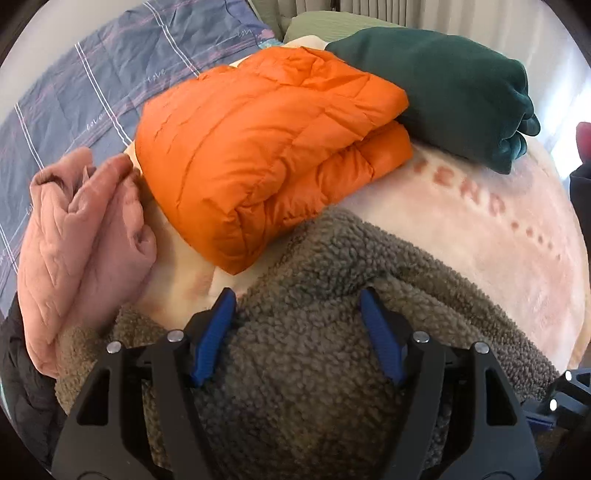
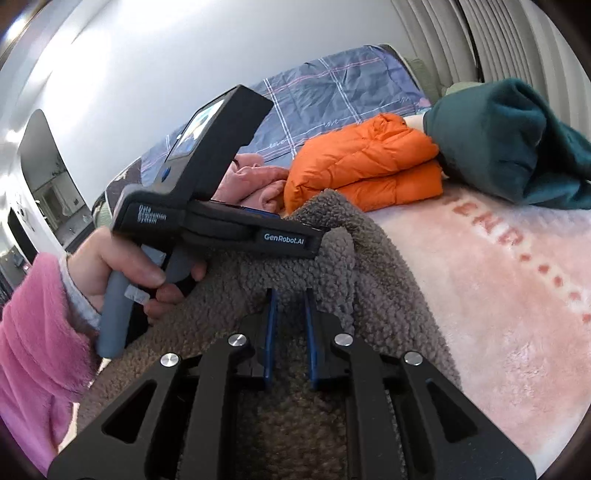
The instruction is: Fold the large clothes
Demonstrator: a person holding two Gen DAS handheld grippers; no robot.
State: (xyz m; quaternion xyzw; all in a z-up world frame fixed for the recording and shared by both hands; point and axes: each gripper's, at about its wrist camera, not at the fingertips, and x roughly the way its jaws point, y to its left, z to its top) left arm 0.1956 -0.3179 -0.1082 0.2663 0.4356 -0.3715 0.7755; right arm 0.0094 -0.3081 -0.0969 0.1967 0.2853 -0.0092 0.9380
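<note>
Right wrist: hand-held gripper (image 2: 290,295) pinching fleece (image 2: 295,424)

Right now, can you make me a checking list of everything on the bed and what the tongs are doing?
Surface: pale pink fluffy blanket with reddish letters, spread over a bed.
Job's things: brown-grey fleece garment, bunched up under both tongs.
Clutter: folded orange puffer jacket; dark green garment beside it; crumpled pink garment; blue checked quilt behind.
Grippers: left tongs open over the fleece, not pinching it; right tongs shut on a fold of the fleece.
Cables: nothing seen.
Surroundings: white wall, pale curtains, the person's pink fuzzy sleeve.
</note>
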